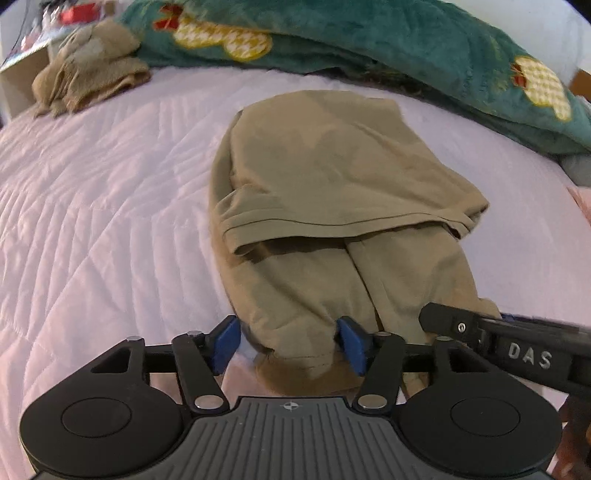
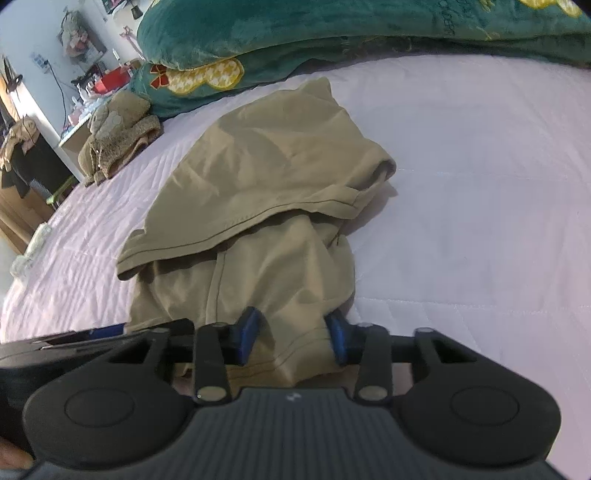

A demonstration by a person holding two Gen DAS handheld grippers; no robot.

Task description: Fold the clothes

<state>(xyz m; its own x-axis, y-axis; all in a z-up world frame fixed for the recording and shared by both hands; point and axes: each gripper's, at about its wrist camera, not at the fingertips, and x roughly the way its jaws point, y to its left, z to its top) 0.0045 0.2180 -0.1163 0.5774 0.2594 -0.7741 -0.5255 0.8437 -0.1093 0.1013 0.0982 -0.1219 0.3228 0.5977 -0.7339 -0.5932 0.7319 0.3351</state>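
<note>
Shirt (image 1: 332, 177) hem btwn both claws

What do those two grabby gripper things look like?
Both look alike. The left gripper and right gripper are black, with blue fingertips, silver bolts, two round discs and a ribbed grey middle. One side is marked DAS. No cables show.

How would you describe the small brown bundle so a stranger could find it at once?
Start at the pink quilted bed, then follow the teal blanket to its left end. The fuzzy brown bundle lies crumpled there, darker and woollier than the smooth khaki garment mid-bed.
</note>
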